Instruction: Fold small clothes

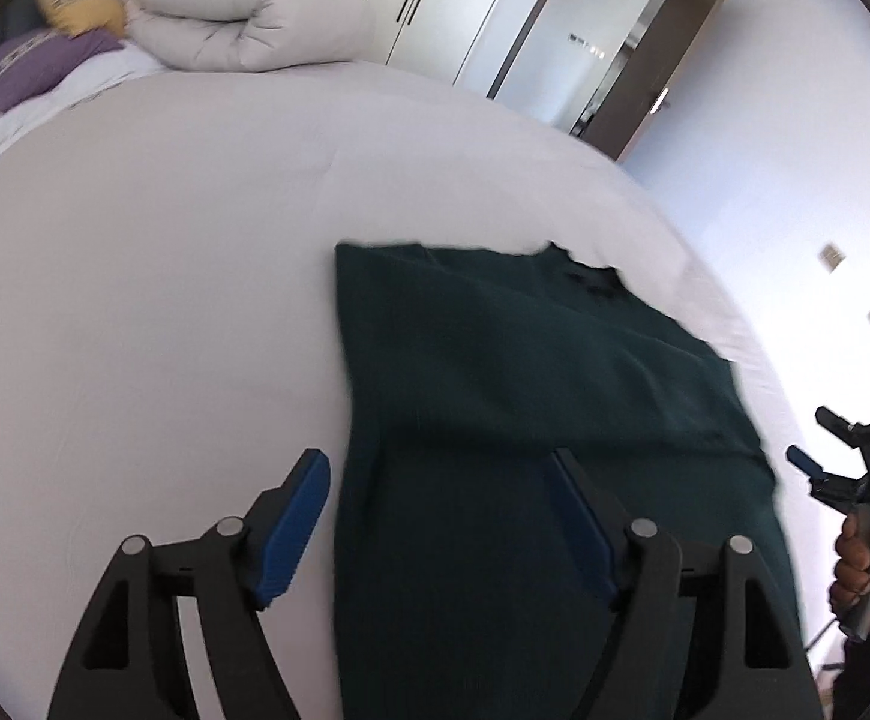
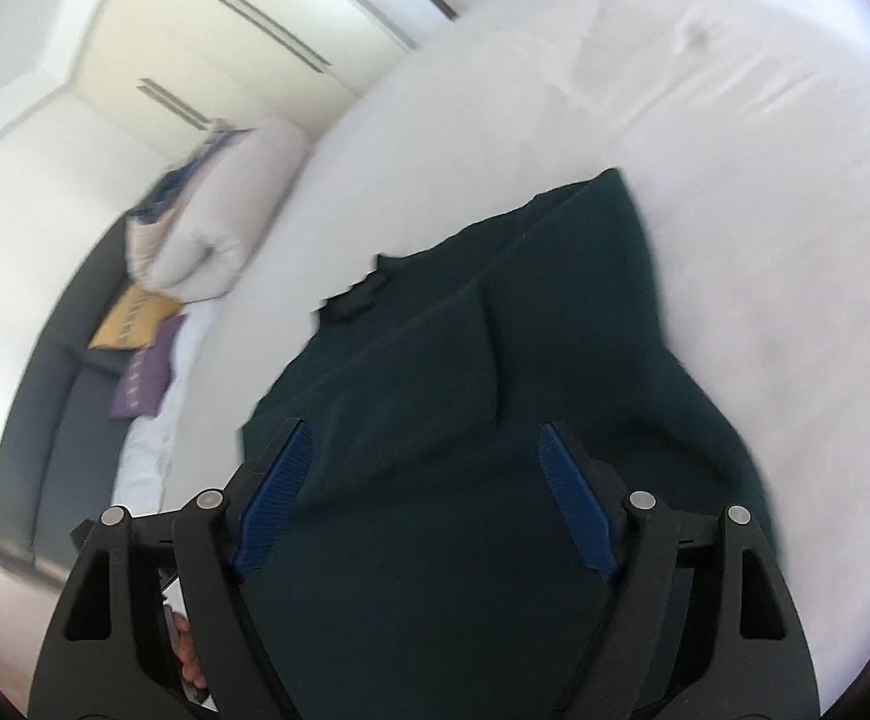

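Dark green garment (image 1: 525, 396) lies right under us, flat on the white bed (image 1: 165, 300), partly folded: one flap doubled over its middle, collar end toward the far side. Landmark = garment. Rolled duvet (image 1: 243, 18) and two cushions sit well beyond it, by the headboard.

Step in hand, our guess: regrip for next fold. To do it well: pinch near-edge corners, both layers, lift evenly, keep edges lined up, don't drag the sheet.

Left claw (image 1: 441, 510): jaws wide, nothing held, hovering over garment's left edge. Right claw (image 2: 423, 498): also wide, empty, above garment's near part; no pad looks to be pressing cloth, tho blur is heavy.
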Action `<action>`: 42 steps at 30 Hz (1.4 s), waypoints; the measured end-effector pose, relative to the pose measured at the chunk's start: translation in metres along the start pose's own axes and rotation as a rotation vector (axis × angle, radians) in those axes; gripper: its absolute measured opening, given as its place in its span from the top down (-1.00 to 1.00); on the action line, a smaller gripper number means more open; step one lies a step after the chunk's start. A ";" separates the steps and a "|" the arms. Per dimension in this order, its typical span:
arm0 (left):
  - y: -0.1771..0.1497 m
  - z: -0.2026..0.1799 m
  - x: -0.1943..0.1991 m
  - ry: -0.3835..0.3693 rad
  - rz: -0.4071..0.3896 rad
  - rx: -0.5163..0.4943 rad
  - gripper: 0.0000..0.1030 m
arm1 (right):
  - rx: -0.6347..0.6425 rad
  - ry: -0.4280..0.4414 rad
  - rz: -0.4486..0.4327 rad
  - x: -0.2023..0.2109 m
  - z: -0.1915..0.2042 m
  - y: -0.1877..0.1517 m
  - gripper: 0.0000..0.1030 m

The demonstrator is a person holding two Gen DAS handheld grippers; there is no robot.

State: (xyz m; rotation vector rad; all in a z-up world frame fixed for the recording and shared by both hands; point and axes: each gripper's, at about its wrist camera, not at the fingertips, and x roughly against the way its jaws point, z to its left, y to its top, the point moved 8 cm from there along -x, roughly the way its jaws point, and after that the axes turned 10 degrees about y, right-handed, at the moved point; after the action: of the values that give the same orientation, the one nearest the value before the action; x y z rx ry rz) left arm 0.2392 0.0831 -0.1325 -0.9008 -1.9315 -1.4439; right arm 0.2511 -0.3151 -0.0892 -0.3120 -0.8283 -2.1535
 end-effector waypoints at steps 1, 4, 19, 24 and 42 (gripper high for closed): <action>-0.013 0.005 0.013 -0.014 0.013 0.012 -0.48 | 0.013 0.009 0.009 0.020 0.005 -0.014 -0.51; -0.061 0.024 0.044 -0.032 0.082 0.058 -0.47 | 0.043 0.002 0.048 0.074 0.000 -0.054 -0.51; -0.188 0.037 0.083 -0.231 0.399 0.130 -0.29 | -0.042 0.030 0.097 0.187 -0.048 -0.197 -0.51; -0.189 0.035 0.077 -0.320 0.464 0.206 -0.29 | -0.050 0.046 0.091 0.204 -0.051 -0.207 -0.51; -0.204 0.038 0.075 -0.378 0.511 0.298 0.32 | -0.148 -0.062 0.085 0.258 -0.115 -0.209 -0.49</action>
State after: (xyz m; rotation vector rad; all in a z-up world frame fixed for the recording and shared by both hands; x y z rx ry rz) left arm 0.0313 0.0934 -0.2048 -1.4619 -1.9060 -0.7072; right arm -0.0695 -0.4439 -0.1513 -0.4835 -0.6786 -2.1389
